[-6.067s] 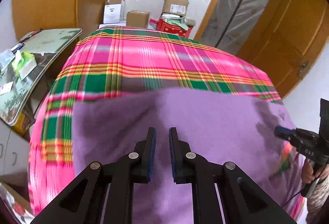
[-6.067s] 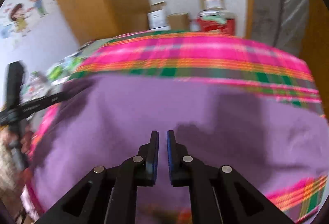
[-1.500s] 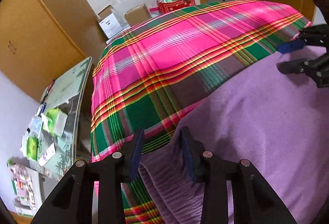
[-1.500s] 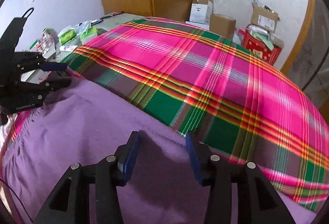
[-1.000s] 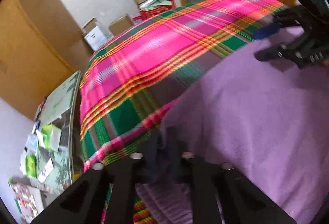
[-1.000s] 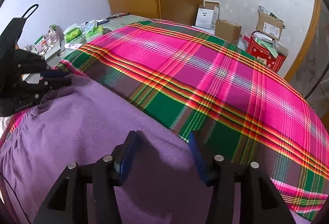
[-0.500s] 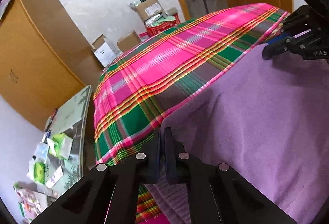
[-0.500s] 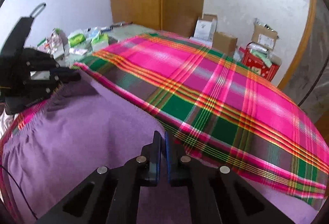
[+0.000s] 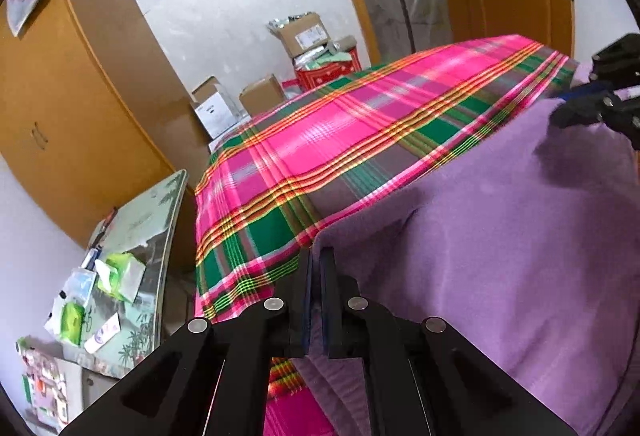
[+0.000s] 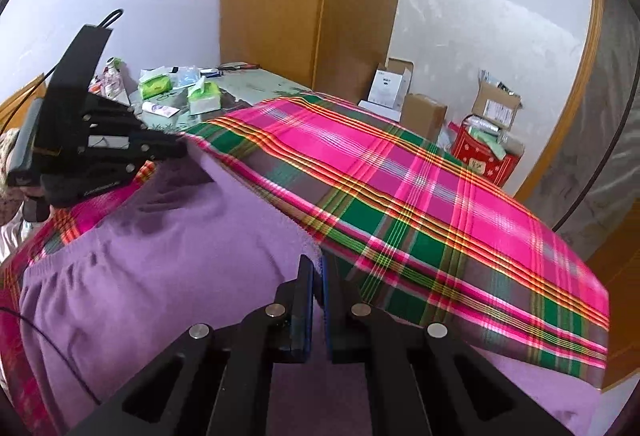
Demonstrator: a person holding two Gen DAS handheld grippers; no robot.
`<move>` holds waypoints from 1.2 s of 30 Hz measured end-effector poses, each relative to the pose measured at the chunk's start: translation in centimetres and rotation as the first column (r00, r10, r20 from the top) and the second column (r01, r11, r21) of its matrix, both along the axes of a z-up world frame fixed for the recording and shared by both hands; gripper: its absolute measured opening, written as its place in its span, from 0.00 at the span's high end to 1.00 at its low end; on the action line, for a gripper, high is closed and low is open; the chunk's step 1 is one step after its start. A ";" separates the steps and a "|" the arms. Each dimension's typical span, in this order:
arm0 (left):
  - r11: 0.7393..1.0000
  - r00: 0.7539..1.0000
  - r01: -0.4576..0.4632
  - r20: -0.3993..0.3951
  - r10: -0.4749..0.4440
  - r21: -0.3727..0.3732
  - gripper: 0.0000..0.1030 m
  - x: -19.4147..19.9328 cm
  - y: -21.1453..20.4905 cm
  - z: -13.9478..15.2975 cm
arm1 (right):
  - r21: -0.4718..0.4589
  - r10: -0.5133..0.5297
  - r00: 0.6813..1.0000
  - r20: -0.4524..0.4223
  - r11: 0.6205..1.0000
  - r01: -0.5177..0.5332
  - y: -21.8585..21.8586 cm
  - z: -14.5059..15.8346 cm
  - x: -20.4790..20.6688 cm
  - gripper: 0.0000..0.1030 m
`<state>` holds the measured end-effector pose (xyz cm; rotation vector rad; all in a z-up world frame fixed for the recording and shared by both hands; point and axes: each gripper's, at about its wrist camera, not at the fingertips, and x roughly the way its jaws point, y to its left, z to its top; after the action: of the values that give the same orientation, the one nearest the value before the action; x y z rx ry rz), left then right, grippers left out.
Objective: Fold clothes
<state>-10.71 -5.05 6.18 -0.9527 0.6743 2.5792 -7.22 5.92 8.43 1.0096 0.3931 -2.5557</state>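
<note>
Left wrist view first: the left gripper point(image 9: 317, 264) is clamping its jaws onto a corner of the purple garment point(image 9: 500, 236), where a second and a half ago they were standing spread around that edge. The cloth is now rising in a ridge from the fingertips and running off to the right, where the right gripper point(image 9: 568, 111) is nipping the other corner; it is sitting higher against the plaid sheet point(image 9: 320, 139) than half a second back. Left of the tongs, the side table point(image 9: 136, 228) with its tissue packs is showing.

Over to the right wrist view: the right gripper point(image 10: 317, 272) is pinching the garment point(image 10: 160, 276) edge too, its jaws pressed together after gaping a second ago. The fabric is draping down and leftward from the tips, lifted off the plaid sheet point(image 10: 420, 195). Far left, the left gripper point(image 10: 176, 149) is holding what looks like the opposite corner, though shadow is blurring the contact.
</note>
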 end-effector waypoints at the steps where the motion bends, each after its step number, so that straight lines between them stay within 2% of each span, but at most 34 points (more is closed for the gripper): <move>1: 1.000 1.000 0.000 -0.006 0.000 0.001 0.97 0.4 0.0 0.3 | -0.002 0.002 1.000 -0.004 1.000 -0.002 -0.1 0.3 0.6 0.96; 14: 1.000 0.997 -0.005 -0.072 0.006 0.006 0.97 6.3 -0.8 3.1 | -0.019 0.002 0.999 -0.046 1.000 -0.003 -1.3 3.2 7.0 0.96; 24: 1.000 0.995 0.000 -0.103 0.002 0.022 0.97 10.9 -0.9 4.3 | -0.026 0.017 0.997 -0.076 0.999 -0.019 -1.7 4.7 12.3 0.96; 36: 0.999 0.990 -0.032 -0.135 0.037 0.033 0.97 16.1 -2.0 5.1 | 0.034 0.085 0.991 -0.100 0.996 -0.082 -4.5 5.3 17.9 0.96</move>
<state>5.37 -7.09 11.24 -0.7922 0.6558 2.6955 10.71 1.44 13.69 0.8575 0.4914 -2.5390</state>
